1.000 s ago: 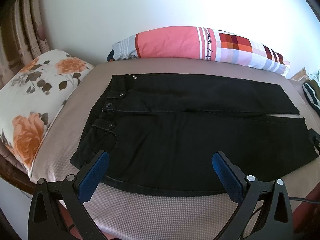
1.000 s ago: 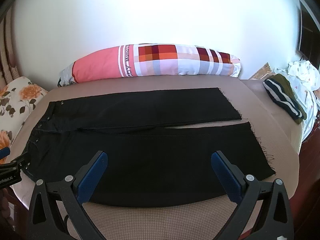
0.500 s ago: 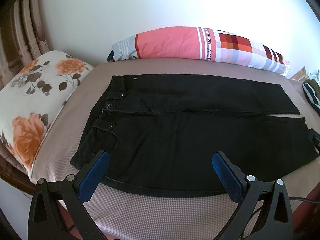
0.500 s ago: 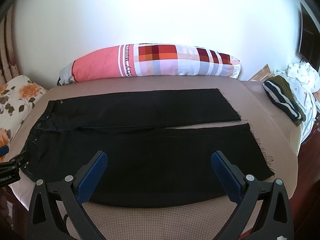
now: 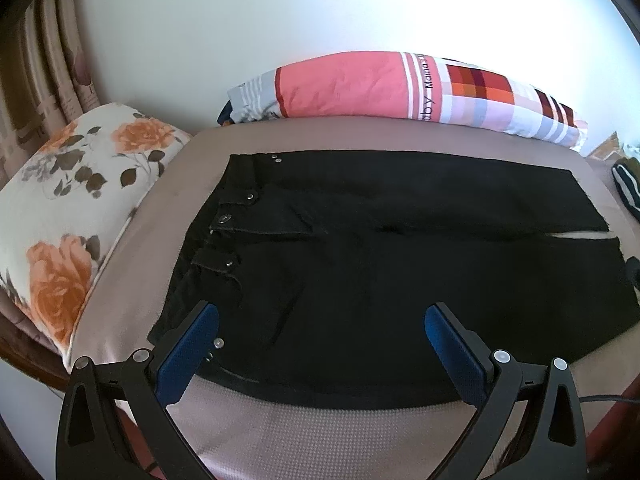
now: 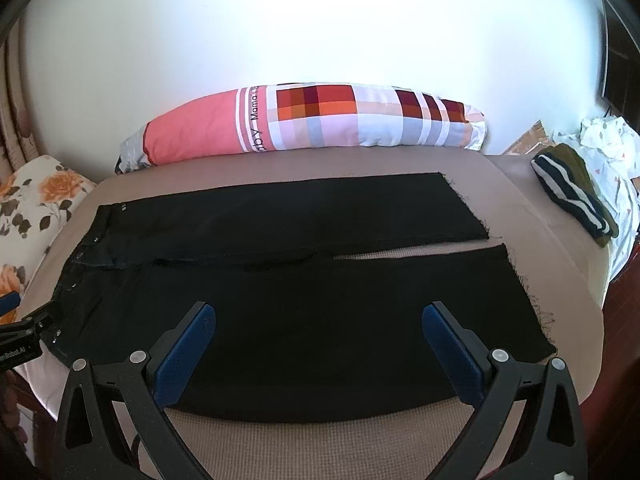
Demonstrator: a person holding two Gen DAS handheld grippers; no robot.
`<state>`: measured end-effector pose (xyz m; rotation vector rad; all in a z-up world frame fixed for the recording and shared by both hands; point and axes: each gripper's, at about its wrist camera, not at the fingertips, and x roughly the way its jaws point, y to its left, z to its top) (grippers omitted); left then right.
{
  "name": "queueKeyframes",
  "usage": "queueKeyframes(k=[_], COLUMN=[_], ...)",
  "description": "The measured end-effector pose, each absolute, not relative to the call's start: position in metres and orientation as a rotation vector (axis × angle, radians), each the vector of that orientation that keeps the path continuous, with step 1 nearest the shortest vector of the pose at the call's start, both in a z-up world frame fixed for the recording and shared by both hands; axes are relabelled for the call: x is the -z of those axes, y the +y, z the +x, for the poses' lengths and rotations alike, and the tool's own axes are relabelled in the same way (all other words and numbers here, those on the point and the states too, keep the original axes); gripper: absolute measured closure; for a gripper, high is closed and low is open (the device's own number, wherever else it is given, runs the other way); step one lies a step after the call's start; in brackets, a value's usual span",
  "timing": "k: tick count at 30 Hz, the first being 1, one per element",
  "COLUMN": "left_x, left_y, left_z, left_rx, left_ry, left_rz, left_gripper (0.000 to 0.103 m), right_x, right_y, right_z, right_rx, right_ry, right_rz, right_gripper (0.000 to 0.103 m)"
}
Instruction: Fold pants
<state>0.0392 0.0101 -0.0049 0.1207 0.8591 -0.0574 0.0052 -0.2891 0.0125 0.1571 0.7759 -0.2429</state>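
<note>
Since a second ago the black pants (image 5: 400, 264) look slightly nearer in the left view, lying flat on the bed (image 6: 532, 200), waistband at 9 o'clock. The left tool (image 5: 322, 320) and right tool (image 6: 319, 322) both gape wide above the near edge, holding nothing.

Pants (image 5: 380, 264) flat on bed (image 5: 320, 436); bolster (image 5: 400, 88) behind.

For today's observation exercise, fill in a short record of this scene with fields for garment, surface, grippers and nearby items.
garment: black pants, laid flat and unfolded, legs side by side
surface: tan bed
left gripper: open, over the waist end
right gripper: open, over the near leg
nearby: plaid bolster behind, floral pillow beside the waist
</note>
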Motion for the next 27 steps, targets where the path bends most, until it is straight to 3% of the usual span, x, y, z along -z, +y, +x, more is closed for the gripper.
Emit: queueKeyframes(k=[15,21,23,27], left_x=[-0.011,0.016,0.031,0.058], left_y=[0.109,0.151,0.164,0.182], left_z=[0.172,0.249,0.273,0.315], left_rx=[0.034,0.151,0.189,0.253], left_ry=[0.880,0.977,1.013,1.070], left_rz=[-0.028,-0.166,-0.217,-0.325], left_gripper=[0.003,0.027,0.046,0.067], right_x=[-0.017,-0.007,-0.004,0.006], right_y=[-0.298,-0.298,-0.294,-0.286], right_z=[0.106,0.163,0.178,0.211], right_rx=[-0.081,-0.156,-0.170,-0.191], right_ry=[0.855,0.868,0.867,0.878], right_rz=[0.286,0.373,0.388,0.415], right_gripper=[0.000,0.000,0.000,0.000])
